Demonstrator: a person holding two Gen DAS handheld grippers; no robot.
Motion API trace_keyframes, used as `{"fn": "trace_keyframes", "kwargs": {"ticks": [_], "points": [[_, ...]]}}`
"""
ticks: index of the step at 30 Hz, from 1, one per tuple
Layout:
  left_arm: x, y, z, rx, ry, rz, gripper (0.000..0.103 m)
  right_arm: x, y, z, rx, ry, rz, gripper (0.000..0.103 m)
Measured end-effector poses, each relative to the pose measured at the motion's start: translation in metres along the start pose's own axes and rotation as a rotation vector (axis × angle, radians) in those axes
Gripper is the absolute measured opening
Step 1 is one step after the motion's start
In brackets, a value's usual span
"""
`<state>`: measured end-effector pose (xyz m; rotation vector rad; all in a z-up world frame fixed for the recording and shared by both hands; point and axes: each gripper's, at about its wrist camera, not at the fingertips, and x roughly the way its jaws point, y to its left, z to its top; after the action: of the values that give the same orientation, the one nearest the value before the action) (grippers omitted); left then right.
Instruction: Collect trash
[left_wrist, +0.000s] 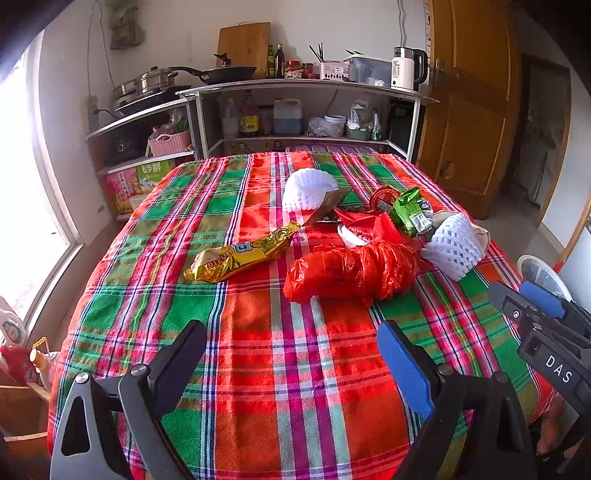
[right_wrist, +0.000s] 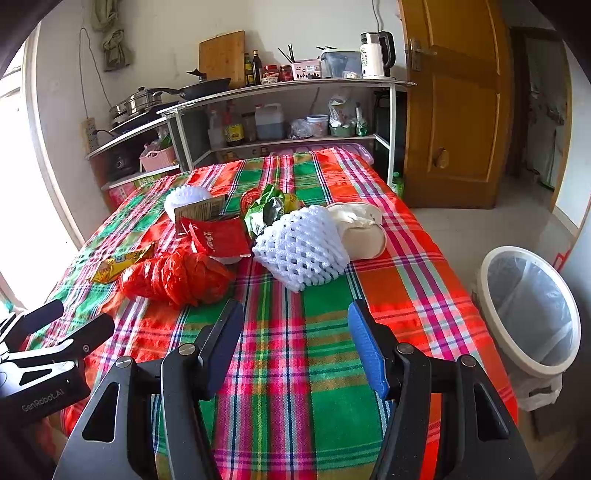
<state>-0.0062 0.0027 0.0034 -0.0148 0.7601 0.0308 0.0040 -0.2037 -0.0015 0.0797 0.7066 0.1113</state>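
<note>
Trash lies on the plaid tablecloth (left_wrist: 295, 369): a gold snack wrapper (left_wrist: 240, 256), a crumpled red plastic bag (left_wrist: 351, 273), a green wrapper (left_wrist: 410, 210), a red packet (right_wrist: 218, 236), and two white foam nets (left_wrist: 456, 245) (left_wrist: 306, 188). My left gripper (left_wrist: 291, 354) is open and empty, above the cloth in front of the red bag. My right gripper (right_wrist: 295, 332) is open and empty, in front of the near foam net (right_wrist: 303, 251). A white bin (right_wrist: 532, 310) with a clear liner stands on the floor, right of the table.
A crumpled beige paper (right_wrist: 364, 229) lies behind the near foam net. A shelf unit (left_wrist: 306, 110) with pans, bottles and a kettle stands behind the table. A wooden door (left_wrist: 469, 110) is at the right. A window is at the left.
</note>
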Motion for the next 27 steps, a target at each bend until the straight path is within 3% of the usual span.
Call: {"fn": "trace_keyframes", "kwargs": {"ticks": [27], "points": [[0.0027, -0.0004, 0.0014, 0.000, -0.005, 0.002, 0.094, -0.0011, 0.0005, 0.0016, -0.003, 0.000, -0.002, 0.060]]}}
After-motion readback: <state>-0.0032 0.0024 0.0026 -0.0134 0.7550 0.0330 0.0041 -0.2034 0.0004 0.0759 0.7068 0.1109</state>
